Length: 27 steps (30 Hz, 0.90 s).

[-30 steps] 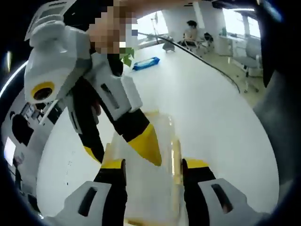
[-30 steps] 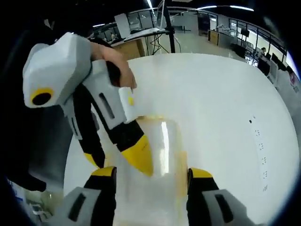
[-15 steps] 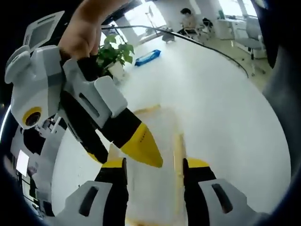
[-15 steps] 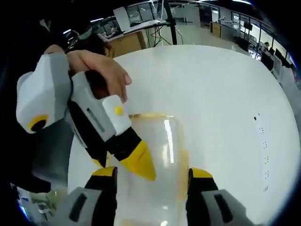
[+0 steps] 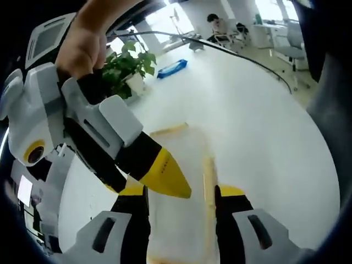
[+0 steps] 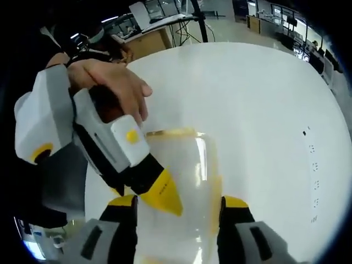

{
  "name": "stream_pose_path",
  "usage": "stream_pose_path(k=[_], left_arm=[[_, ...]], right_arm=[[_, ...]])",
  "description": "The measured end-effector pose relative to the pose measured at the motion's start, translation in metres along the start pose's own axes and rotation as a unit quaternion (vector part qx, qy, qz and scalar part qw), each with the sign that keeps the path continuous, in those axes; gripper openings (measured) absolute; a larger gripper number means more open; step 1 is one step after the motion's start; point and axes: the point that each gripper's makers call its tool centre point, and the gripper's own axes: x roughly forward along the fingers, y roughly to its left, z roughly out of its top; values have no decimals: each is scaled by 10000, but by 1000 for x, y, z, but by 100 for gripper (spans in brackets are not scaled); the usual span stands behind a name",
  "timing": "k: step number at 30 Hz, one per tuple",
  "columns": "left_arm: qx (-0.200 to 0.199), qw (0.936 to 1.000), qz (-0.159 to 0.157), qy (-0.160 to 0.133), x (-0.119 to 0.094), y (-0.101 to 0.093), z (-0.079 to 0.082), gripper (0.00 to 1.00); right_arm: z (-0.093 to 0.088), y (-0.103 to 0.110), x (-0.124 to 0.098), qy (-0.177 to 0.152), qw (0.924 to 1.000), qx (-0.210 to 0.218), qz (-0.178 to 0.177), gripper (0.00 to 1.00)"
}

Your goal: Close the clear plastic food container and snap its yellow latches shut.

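Clear plastic food container (image 5: 179, 181) sits lid-down on a white table (image 5: 258, 126), between the spread, empty jaws of the left gripper (image 5: 180, 193) and right gripper (image 6: 179, 202). Each closed yellow tip meets the lid from the opposite side. Pressing should land squarely over each yellow latch (image 5: 208, 181), evenly, so the box does not skid.

**No legible text**

No text, label, brand, number or sign can be read in either view. In the right gripper view, a short column of small dark marks (image 6: 312, 165) is seen on the white table (image 6: 258, 99), but the marks are too small to be made out. In the left gripper view, a blue packet (image 5: 170, 68) is seen far off, its printing blurred.
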Motion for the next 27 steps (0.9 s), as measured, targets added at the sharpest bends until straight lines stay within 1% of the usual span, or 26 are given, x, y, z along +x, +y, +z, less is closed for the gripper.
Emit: stream_pose_path(k=[6, 9, 11, 13, 14, 15, 16, 17, 18, 19, 22, 23, 24, 25, 26, 27], left_arm=[[-32, 9999, -21, -93, -2, 0, 0, 43], [-10, 9999, -77, -139, -3, 1, 1, 44], [-37, 9999, -82, -93, -4, -1, 3, 45], [-9, 10000, -93, -25, -5, -2, 4, 46], [-294, 9995, -132, -22, -6, -4, 5, 45], [-646, 9976, -265, -43, -9, -6, 9, 46], [-712, 9971, -250, 114, -12, -6, 6, 46], [-570, 9974, -221, 383, -18, -4, 1, 45], [-458, 9975, -130, 529, -21, -2, -2, 44], [-320, 9977, -62, 594, -25, 0, -3, 44], [-409, 9979, -110, 495, -32, -3, 1, 48], [-337, 9980, -103, 534, -34, -4, 0, 51], [-276, 9978, -109, 593, -35, -4, 0, 51], [-252, 9976, -125, 629, -36, -5, -1, 50], [-188, 9972, -139, 715, -38, -4, -2, 45], [-146, 9958, -92, 900, -40, -2, -7, 41]], right_arm=[[-2, 1, -1, -97, 9999, -43, 115, 58], [-2, 1, -1, -40, 9998, -91, 166, 58], [-2, 0, -1, -50, 9996, -131, 249, 59], [-1, 2, -4, -134, 9992, -309, 221, 59], [-3, -1, -7, -63, 9985, -538, 100, 60], [-4, -5, -12, 46, 9975, -694, -130, 61], [-3, -7, -15, 61, 9965, -805, -204, 60], [0, -5, -20, 17, 9969, -758, -189, 60], [2, -5, -24, 2, 9972, -724, -183, 60], [6, -4, -29, -69, 9971, -719, -219, 60], [11, -1, -34, -79, 9958, -846, -348, 59], [13, 1, -34, -6, 9937, -1041, -407, 58], [12, 1, -34, 49, 9931, -1072, -468, 57], [12, -2, -34, 134, 9917, -1117, -617, 55], [10, -6, -35, 276, 9872, -1338, -817, 53], [10, -6, -35, 306, 9847, -1473, -876, 53]])
